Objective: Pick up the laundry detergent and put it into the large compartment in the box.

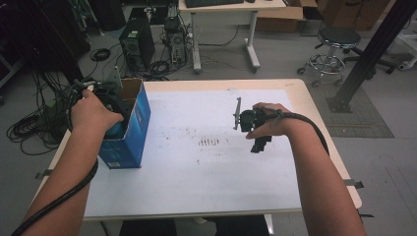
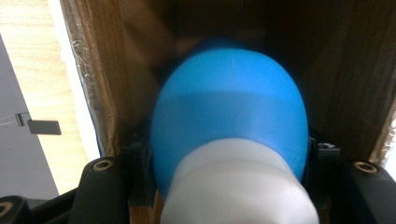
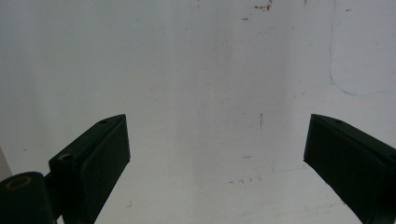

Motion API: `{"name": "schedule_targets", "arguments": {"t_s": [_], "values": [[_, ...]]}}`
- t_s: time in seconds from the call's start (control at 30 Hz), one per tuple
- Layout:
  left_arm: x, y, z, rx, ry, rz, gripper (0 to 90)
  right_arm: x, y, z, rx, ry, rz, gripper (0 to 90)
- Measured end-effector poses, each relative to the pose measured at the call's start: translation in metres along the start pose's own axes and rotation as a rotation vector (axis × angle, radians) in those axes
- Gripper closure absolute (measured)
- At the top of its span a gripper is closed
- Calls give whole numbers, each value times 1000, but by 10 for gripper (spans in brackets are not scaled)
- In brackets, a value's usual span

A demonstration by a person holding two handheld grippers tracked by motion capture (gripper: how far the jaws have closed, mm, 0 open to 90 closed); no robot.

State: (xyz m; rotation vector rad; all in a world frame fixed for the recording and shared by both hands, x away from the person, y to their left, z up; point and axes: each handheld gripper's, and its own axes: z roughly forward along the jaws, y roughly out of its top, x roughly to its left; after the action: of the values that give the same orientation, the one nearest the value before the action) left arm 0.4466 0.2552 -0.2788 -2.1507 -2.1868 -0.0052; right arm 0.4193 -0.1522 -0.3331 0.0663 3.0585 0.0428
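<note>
Left gripper [image 1: 110, 105] is down inside the open top of a blue cardboard box [image 1: 133, 132] that stands at the left edge of the table [image 1: 305, 98]; in the left gripper view its jaws are clamped on the two sides of a blue and white rounded object [image 2: 231, 116], blue dome ahead, white part nearest the camera. The object sits inside the box with brown cardboard walls [image 2: 336, 70] close on both sides, so the box rim and walls crowd the gripper. What the object is, hard to say; its far end is blurred and its lower part is cut off by the frame. In the high view the left hand [image 1: 91, 115] covers most of the gripper, and only a bit of blue shows below it. Right gripper [image 1: 255, 135] hangs over the white table sheet [image 1: 196, 172] mid-right, well apart from the box, jaws spread wide with nothing between them, just bare sheet with small brown specks [image 3: 261, 7] and a faint pen line. Grey plate [image 1: 238, 113] sticks up on its left side. Off the table: computer towers [image 1: 135, 46], cable tangle [image 1: 29, 128], a desk [image 1: 226, 14], a stool [image 1: 334, 44], a black post [image 1: 373, 49]. Box bottom interior not visible.
</note>
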Motion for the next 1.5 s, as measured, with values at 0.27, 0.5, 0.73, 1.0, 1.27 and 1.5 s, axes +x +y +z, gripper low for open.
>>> {"name": "schedule_targets", "arguments": {"t_s": [0.27, 0.5, 0.73, 1.0, 1.27, 1.5], "values": [[-1, 0, 1, -8, 3, -1, 376, 0, 1, 1, -2, 0, -2, 67], [-1, 1, 2, -19, 14, -1, 367, 0, 0, 1, -4, 1, 3, 67], [-1, 0, -1, -24, 13, 0, 292, 0, -1, 1, -8, 1, 4, 67], [-3, -3, -5, -28, 30, 13, 293, 1, -2, 1, -9, 1, 6, 67], [-2, -4, -8, -32, 39, 0, 294, 1, -2, 1, -11, 2, 5, 67], [-2, -7, -15, -42, 43, -6, 263, 1, -3, 0, -15, 0, 7, 67]]}}
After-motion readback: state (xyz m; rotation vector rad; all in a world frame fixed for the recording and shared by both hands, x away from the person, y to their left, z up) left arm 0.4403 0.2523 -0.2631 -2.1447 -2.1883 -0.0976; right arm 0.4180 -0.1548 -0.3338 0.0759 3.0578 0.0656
